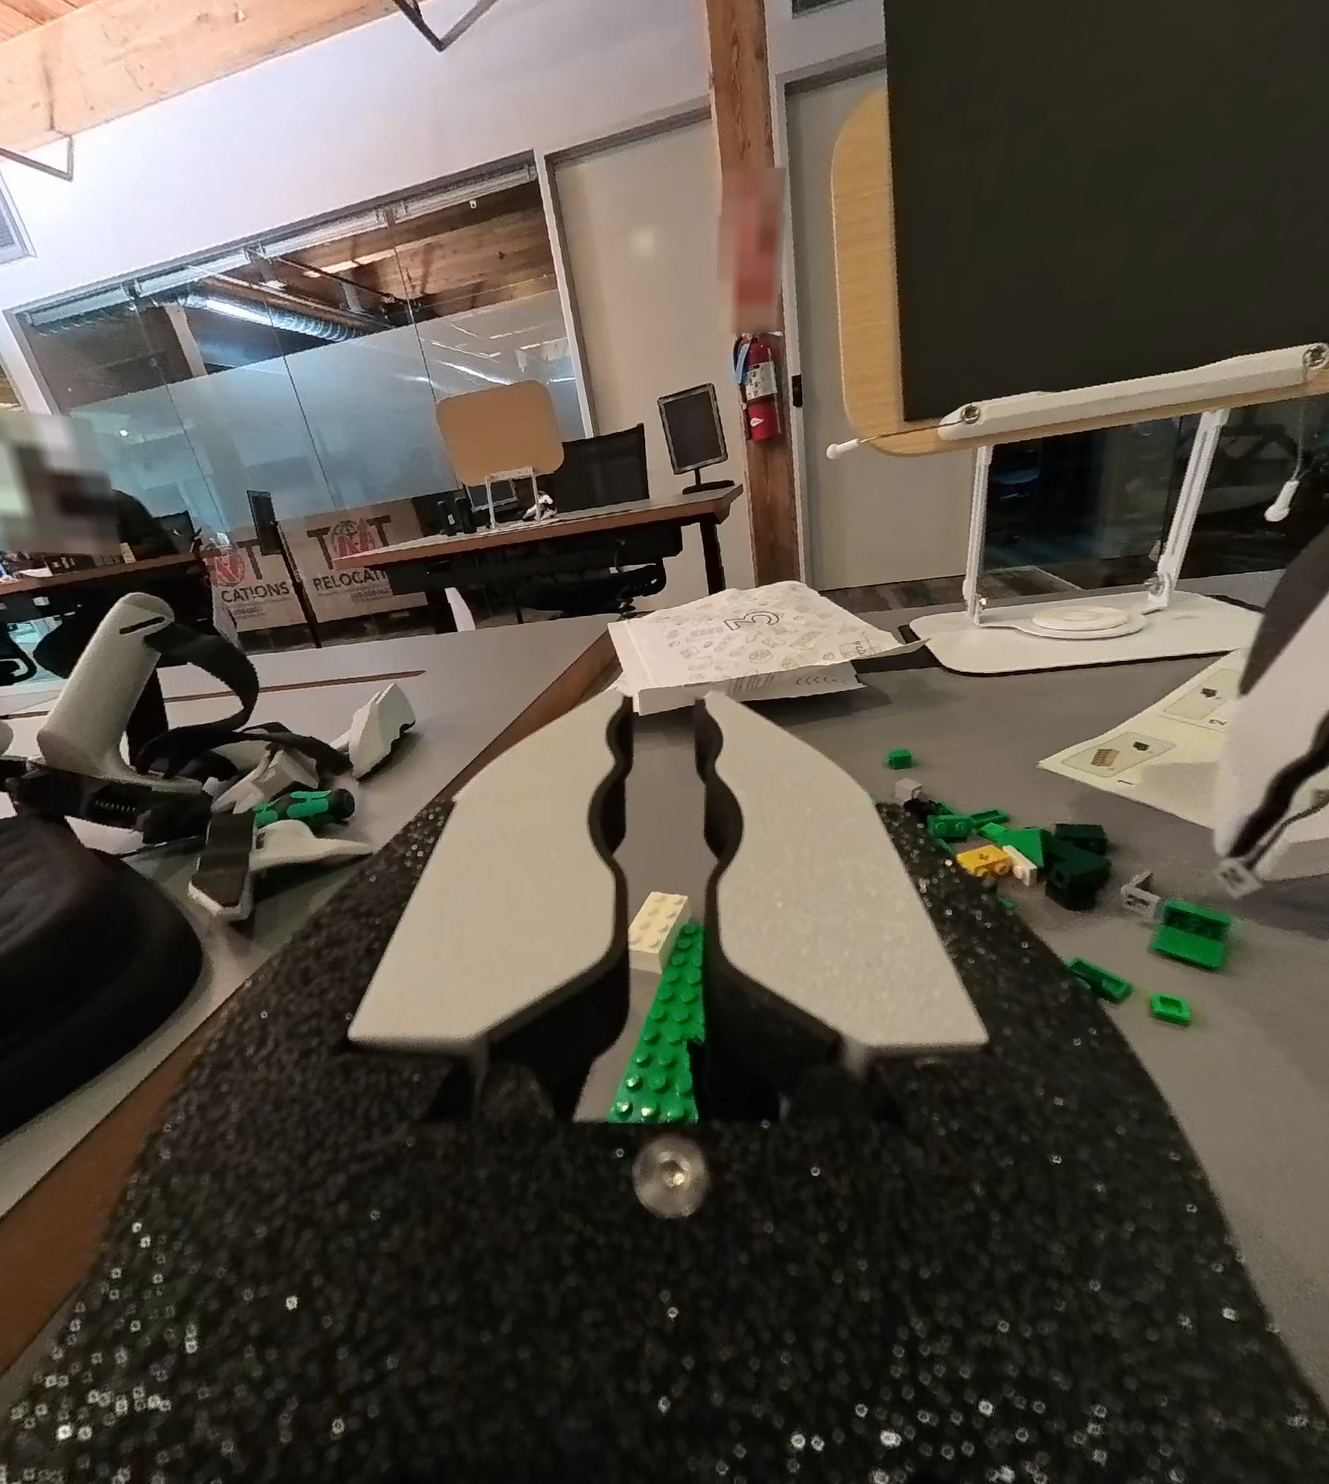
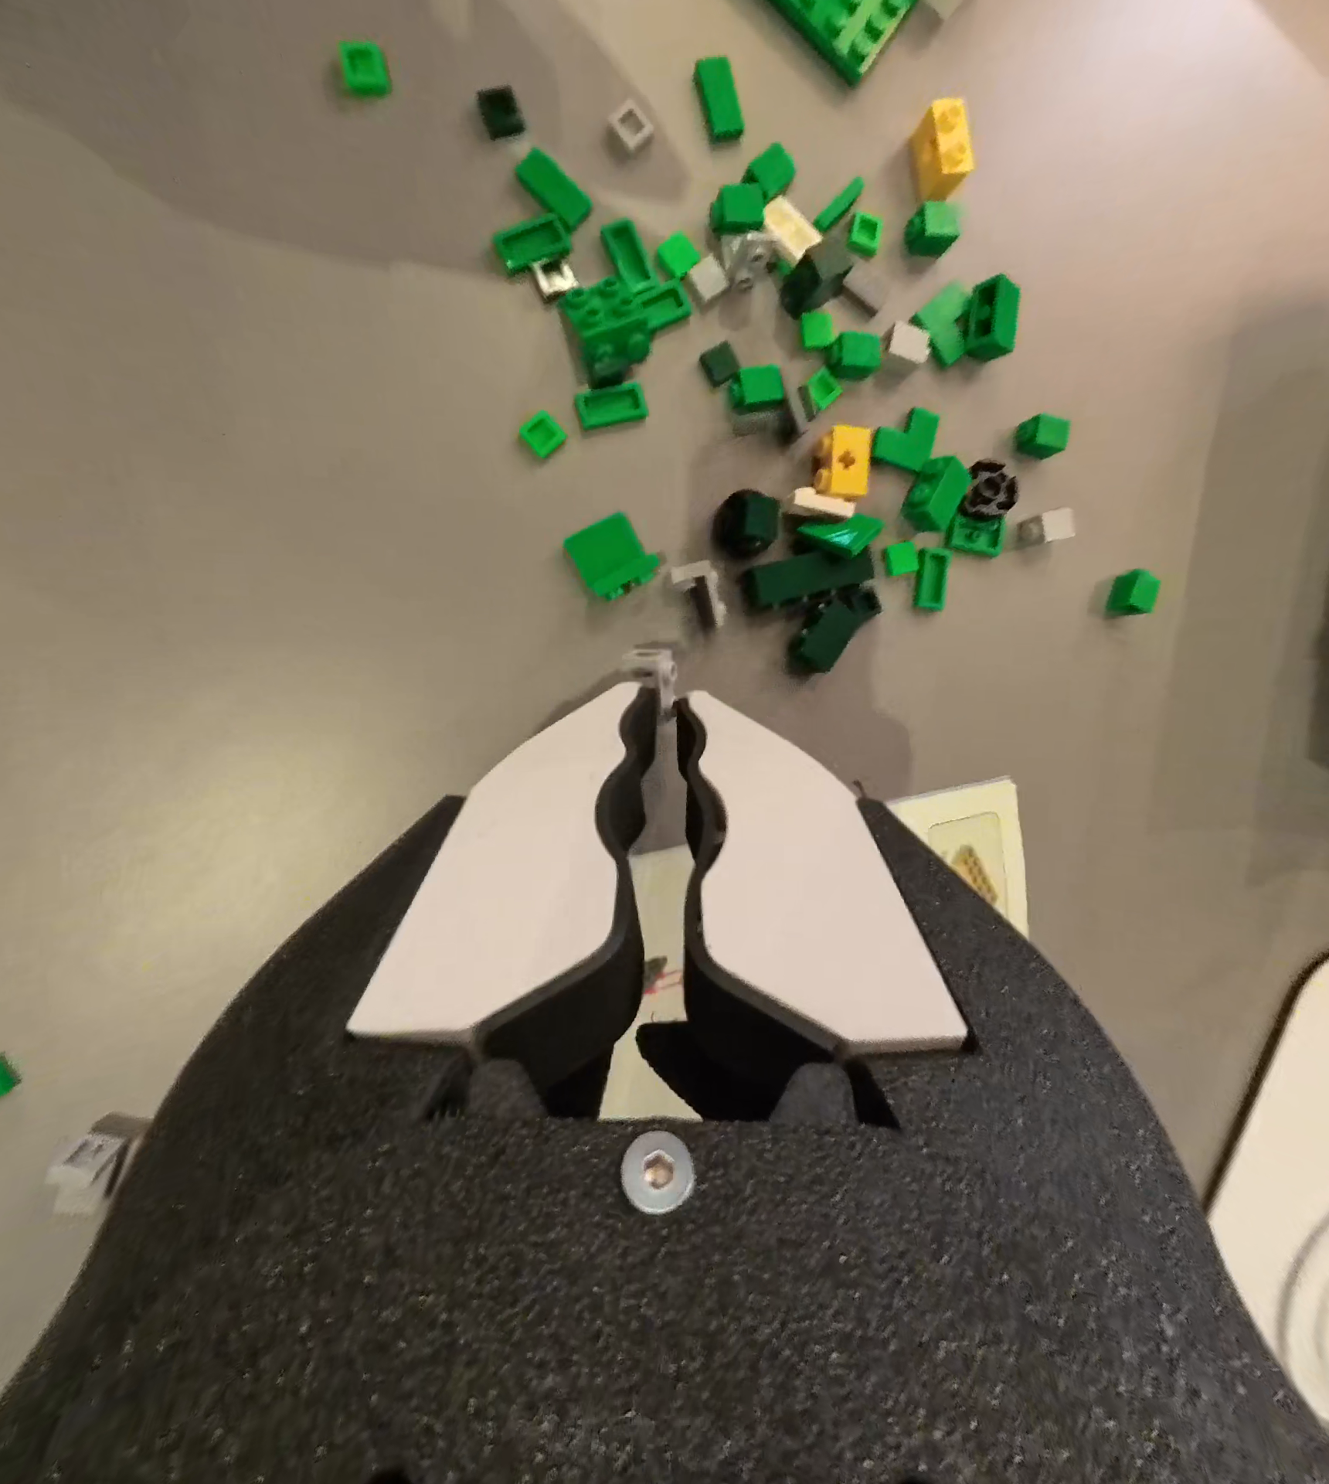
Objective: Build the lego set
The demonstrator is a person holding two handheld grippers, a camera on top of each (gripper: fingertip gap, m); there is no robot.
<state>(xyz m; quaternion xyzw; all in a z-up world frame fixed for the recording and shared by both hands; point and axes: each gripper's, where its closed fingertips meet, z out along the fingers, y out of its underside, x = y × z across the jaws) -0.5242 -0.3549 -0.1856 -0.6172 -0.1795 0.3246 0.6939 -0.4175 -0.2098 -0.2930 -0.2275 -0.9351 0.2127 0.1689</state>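
My left gripper (image 1: 661,711) is open and hovers low over a green plate (image 1: 665,1020) that lies on the grey table. A white brick (image 1: 657,923) sits on the plate's far end, and both show through the gap between the fingers. My right gripper (image 2: 661,700) is shut on a small grey bracket piece (image 2: 652,665) and holds it above the table, just short of the pile of loose bricks (image 2: 806,361). It also shows at the right of the left wrist view (image 1: 1239,871). A corner of the green plate (image 2: 846,32) shows at the top of the right wrist view.
The loose bricks (image 1: 1030,851) are mostly green, with some yellow, grey and dark ones. An instruction sheet (image 1: 1127,755) lies right of them. A paper booklet (image 1: 741,650) and a white lamp base (image 1: 1079,622) stand farther back. Spare grippers (image 1: 107,707) and a black cushion (image 1: 19,964) lie left. My right fingertips sit around 20 cm from my left ones.
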